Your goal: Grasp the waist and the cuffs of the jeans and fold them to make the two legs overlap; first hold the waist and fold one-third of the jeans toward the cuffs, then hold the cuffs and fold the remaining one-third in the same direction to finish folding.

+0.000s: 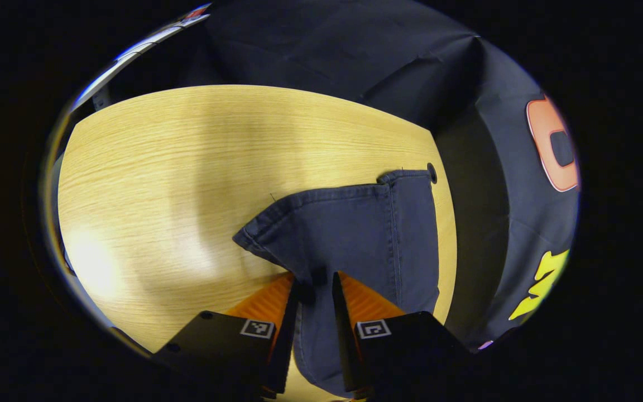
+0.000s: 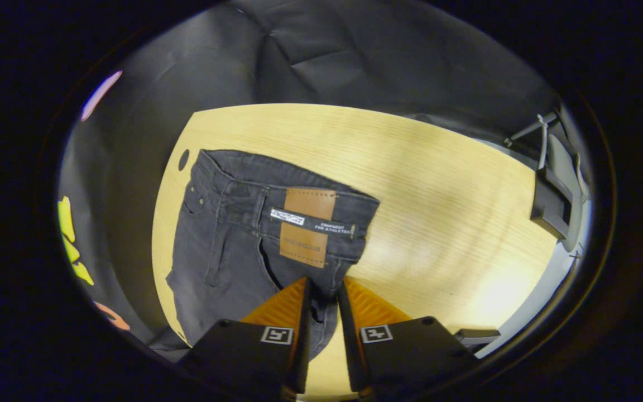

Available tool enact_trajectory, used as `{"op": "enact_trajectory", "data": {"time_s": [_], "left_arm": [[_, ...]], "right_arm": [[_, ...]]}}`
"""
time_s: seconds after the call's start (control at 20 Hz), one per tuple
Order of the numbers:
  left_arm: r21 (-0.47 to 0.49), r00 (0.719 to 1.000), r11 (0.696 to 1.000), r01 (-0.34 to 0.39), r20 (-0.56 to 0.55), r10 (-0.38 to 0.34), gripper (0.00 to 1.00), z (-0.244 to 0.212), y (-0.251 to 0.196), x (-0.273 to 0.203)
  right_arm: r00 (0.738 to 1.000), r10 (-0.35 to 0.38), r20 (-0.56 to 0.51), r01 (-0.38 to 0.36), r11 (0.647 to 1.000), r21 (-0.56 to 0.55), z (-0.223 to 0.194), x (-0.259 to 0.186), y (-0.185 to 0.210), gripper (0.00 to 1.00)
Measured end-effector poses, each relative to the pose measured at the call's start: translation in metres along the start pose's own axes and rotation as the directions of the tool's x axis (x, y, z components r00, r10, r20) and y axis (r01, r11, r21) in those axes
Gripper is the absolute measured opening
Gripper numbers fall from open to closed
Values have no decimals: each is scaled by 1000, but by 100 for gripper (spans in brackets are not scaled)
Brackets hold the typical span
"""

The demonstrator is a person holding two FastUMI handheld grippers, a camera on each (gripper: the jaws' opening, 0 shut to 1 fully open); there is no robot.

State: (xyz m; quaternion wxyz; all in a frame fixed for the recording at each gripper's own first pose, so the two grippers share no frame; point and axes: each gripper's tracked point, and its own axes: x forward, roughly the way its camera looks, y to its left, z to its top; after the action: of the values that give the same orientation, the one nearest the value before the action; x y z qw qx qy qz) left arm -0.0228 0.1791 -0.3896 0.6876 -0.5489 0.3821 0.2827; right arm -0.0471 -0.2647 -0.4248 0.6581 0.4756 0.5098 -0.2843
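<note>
Both of my hand-held grippers have cloth of the jeans between their fingers. With the left hand-held gripper (image 1: 315, 290) I hold the cuffs (image 1: 355, 223) end of the jeans: in the left gripper view the dark fabric runs down into the narrow gap between the two fingers, and both fingers seem to press on it from each side. Beyond the fingertips the leg ends spread out flat on the light wooden table (image 1: 176, 184), with the hemmed edge turned away from me and one corner reaching close to a small dark hole (image 1: 432, 172) near the table edge.

With the right hand-held gripper (image 2: 324, 293) I hold the waist (image 2: 277, 212) end. In the right gripper view the two fingers are close together with a fold of the dark denim between them, just below the waistband. A brown leather patch (image 2: 307, 226) sits on the waistband, crossed by a dark strip with small white print that I do not read. The jeans (image 2: 226, 251) lie on the near left part of the table, and their left side hangs a little over the table edge. Far right, past the table, stands a dark bracket on a grey frame (image 2: 550, 201)
</note>
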Motion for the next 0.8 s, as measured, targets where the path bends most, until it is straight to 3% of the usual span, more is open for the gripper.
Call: {"op": "enact_trajectory", "data": {"time_s": [0.05, 0.1, 0.15, 0.25, 0.3, 0.35, 0.6, 0.8], "left_arm": [[-6, 1000, 1000, -8, -6, 8, 41, -2, 2, 0], [-12, 1000, 1000, -14, -19, 13, 28, -3, 4, 0], [-15, 1000, 1000, -13, -26, 13, 17, -5, 4, -2], [-23, 1000, 1000, 5, -30, -6, 9, -4, 0, -12], [-23, 999, 1000, 12, -42, -13, 7, -3, -3, -21], [-23, 998, 1000, 16, -59, -17, 5, -6, -7, -30], [-89, 992, 992, 92, -78, -99, 4, -3, -54, -66], [-63, 991, 993, 101, -86, -106, 4, 6, -79, -81]], "right_arm": [[1000, -7, -3, 7, 1000, 3, 2, -1, -3, 25], [1000, 2, -7, -2, 1000, 7, 2, -2, -4, 25], [1000, 7, -14, -7, 1000, 12, 0, -1, -1, 12], [999, 34, -18, -34, 999, 25, 0, -6, 0, 12], [999, 41, -8, -41, 999, 33, 4, -16, 0, 12], [998, 56, -10, -55, 998, 36, 2, -20, 3, 0], [987, 163, -2, -163, 984, 67, -1, -78, 37, 2], [978, 206, 40, -207, 978, 10, 5, -110, 75, 2]]}}
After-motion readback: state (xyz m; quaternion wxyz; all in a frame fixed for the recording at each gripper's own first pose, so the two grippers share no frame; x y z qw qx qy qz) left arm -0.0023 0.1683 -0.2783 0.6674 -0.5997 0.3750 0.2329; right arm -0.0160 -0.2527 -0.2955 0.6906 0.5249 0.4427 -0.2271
